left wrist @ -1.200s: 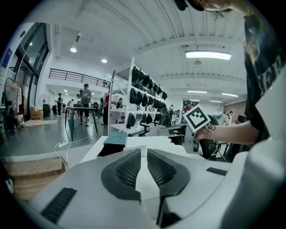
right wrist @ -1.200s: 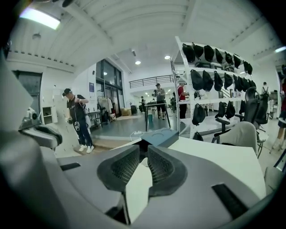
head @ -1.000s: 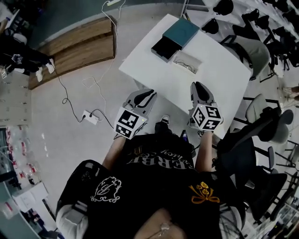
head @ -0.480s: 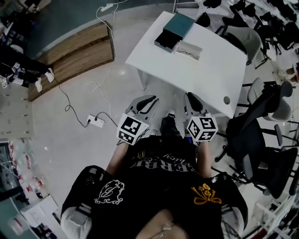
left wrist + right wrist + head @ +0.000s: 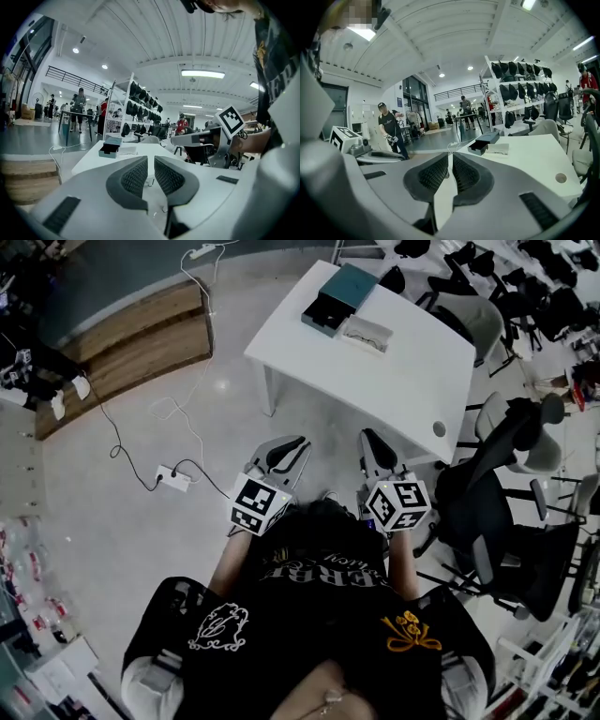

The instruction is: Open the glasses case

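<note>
Teal outside and dark within, the glasses case (image 5: 336,300) stands toward the far corner of the white table (image 5: 403,381). Its dark part juts out from under the teal part on the near left. I cannot tell what, if anything, lies inside it.

Just right of the case rests a shallow pale tray (image 5: 382,341) with a pair of spectacles (image 5: 368,334) in it.

I hold both claws near my body over the grey floor (image 5: 141,521), short of the table's near edge and well apart from the case.
- **Left claw** (image 5: 286,448): its jaws stand a narrow gap apart with nothing between them. In the left gripper view the case lies far ahead and to the left of the jaws.
- **Right claw** (image 5: 370,444): its jaws are closing, with only a thin slit between the pads and nothing in it. In the right gripper view the case lies far ahead, slightly right of the jaw tips.

Neither claw touches the case or the table.
</note>
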Demonstrator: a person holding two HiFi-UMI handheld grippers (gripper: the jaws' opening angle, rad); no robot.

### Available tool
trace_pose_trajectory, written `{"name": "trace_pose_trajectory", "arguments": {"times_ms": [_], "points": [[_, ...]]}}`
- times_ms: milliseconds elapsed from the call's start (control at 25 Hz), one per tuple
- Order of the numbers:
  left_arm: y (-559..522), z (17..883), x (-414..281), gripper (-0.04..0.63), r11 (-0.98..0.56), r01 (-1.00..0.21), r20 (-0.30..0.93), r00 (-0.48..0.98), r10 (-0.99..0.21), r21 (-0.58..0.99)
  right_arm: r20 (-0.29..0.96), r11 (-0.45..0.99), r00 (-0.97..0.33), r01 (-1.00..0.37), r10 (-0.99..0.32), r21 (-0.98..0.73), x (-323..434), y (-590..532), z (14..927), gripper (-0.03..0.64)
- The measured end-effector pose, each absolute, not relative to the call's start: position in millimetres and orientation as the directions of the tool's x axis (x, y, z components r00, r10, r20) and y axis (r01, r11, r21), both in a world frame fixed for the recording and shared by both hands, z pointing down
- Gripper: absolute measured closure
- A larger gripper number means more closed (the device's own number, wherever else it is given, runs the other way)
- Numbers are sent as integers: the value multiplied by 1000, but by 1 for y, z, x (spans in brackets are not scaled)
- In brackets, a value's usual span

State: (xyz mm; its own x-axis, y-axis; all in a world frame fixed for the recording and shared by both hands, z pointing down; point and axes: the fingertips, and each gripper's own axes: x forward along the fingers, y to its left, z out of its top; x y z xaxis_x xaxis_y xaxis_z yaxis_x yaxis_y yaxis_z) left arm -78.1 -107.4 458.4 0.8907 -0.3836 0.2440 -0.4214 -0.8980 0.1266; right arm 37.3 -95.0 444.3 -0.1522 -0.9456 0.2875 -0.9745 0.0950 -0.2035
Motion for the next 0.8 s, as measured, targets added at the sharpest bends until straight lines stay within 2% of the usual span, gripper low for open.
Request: {"name": "trace_pose_trajectory", "arguments": {"times_ms": [200, 800], "points": [[-98, 457, -77, 555, -900, -418, 246, 892, -380, 125, 264, 102, -158, -971, -951, -215, 33, -84, 434, 601], [-20, 435, -2, 555, -931, -354, 253, 912, -324, 85, 241, 153, -191, -974, -952, -168, 64, 18, 421, 601]]}}
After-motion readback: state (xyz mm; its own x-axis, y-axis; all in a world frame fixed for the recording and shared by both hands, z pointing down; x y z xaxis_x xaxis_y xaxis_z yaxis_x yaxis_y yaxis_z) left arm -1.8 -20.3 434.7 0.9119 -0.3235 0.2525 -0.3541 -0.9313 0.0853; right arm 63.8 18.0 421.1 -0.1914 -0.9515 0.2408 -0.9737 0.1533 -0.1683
